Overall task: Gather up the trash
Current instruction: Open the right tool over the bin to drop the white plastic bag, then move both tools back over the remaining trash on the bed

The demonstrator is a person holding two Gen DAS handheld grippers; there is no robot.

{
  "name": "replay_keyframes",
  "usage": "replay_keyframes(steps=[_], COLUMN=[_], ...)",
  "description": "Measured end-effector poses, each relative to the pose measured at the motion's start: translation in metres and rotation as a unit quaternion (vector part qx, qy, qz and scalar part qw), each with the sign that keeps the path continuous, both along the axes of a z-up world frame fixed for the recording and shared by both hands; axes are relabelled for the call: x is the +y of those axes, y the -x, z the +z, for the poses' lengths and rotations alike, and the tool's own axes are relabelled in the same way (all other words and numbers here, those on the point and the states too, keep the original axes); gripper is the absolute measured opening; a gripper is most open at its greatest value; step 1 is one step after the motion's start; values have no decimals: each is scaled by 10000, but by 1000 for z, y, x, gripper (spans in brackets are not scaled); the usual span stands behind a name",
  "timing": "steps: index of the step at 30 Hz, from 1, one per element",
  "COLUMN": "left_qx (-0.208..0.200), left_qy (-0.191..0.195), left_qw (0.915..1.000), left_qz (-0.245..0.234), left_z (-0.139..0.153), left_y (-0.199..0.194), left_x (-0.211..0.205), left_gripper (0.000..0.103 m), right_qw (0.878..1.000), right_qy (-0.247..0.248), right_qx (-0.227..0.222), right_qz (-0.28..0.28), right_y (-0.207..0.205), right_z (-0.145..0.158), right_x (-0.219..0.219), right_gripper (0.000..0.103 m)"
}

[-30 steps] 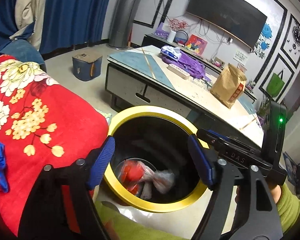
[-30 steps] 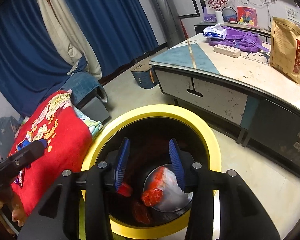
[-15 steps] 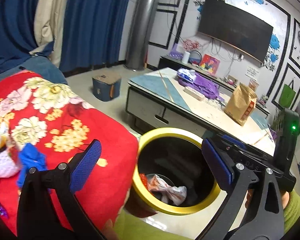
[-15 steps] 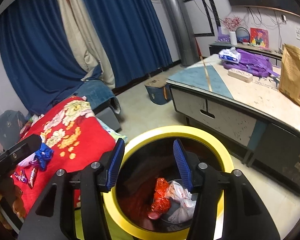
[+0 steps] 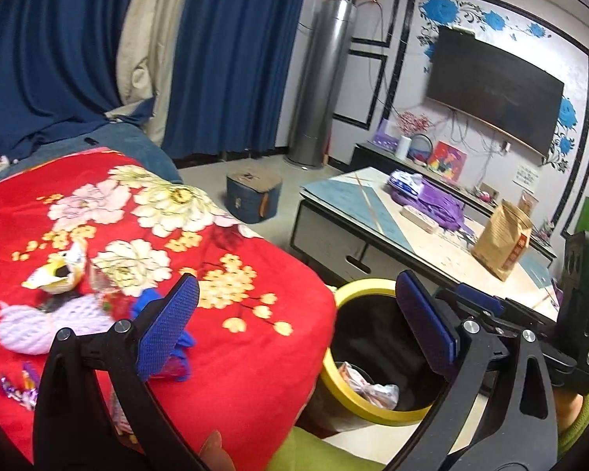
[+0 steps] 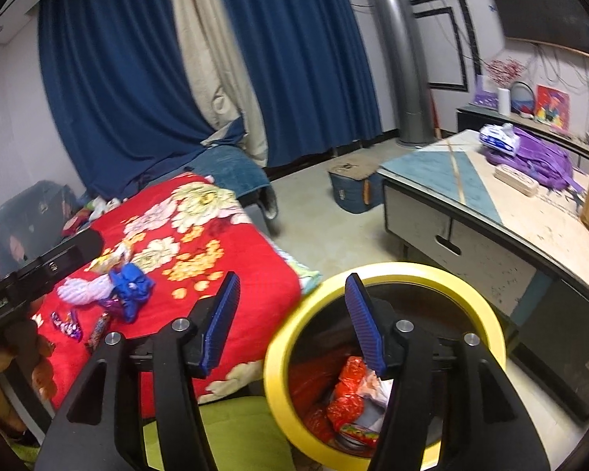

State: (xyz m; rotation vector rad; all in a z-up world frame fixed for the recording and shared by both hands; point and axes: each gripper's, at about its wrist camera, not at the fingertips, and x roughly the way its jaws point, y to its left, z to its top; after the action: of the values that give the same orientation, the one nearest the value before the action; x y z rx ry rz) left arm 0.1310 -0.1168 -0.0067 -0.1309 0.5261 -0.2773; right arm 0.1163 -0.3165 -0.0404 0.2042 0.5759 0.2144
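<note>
A black bin with a yellow rim (image 5: 373, 412) (image 6: 432, 274) stands beside a red flowered blanket (image 5: 235, 294) (image 6: 224, 267). Crumpled red and clear wrappers (image 6: 349, 392) (image 5: 369, 386) lie inside the bin. On the blanket lie loose trash pieces: a blue crumpled wrapper (image 6: 131, 284) (image 5: 147, 300), white foam netting (image 5: 47, 322) (image 6: 82, 288), a yellow-white wrapper (image 5: 59, 271) and small candy wrappers (image 6: 68, 324) (image 5: 19, 386). My left gripper (image 5: 294, 325) is wide open and empty above the blanket's edge. My right gripper (image 6: 292, 322) is opening, nothing between its jaws, over the bin's left rim.
A low coffee table (image 5: 373, 212) (image 6: 471, 212) stands behind the bin, bearing a purple bag (image 6: 542, 161), a brown paper bag (image 5: 502, 241) and a white box (image 6: 516, 180). A blue box (image 5: 253, 198) sits on the floor. Blue curtains (image 6: 137, 78) and a grey column unit (image 5: 322, 94) stand behind.
Both grippers have risen away from the bin mouth and swung left toward the blanket. The left jaws spread wider; the right jaws widened too. More trash on the blanket has come into view.
</note>
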Motion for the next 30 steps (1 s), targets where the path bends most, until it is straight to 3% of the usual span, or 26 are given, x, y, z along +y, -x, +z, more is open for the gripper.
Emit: replay_keyframes(steps=[10, 20, 30], left_qx=[-129, -101, 375], left_qy=[55, 218, 301], left_qw=[9987, 9923, 9800], left_qz=[487, 1215, 1930], left_z=[3, 7, -5], left_y=[10, 17, 17], left_x=[43, 105, 176], left_gripper=[92, 92, 92], right_qw=[9974, 9912, 9818], right_qy=[225, 231, 337], right_qx=[-104, -143, 109], right_qz=[678, 1297, 1866], right_y=[-7, -22, -43], right_z=[17, 31, 21], right_x=[54, 110, 165], right_gripper=[56, 56, 56])
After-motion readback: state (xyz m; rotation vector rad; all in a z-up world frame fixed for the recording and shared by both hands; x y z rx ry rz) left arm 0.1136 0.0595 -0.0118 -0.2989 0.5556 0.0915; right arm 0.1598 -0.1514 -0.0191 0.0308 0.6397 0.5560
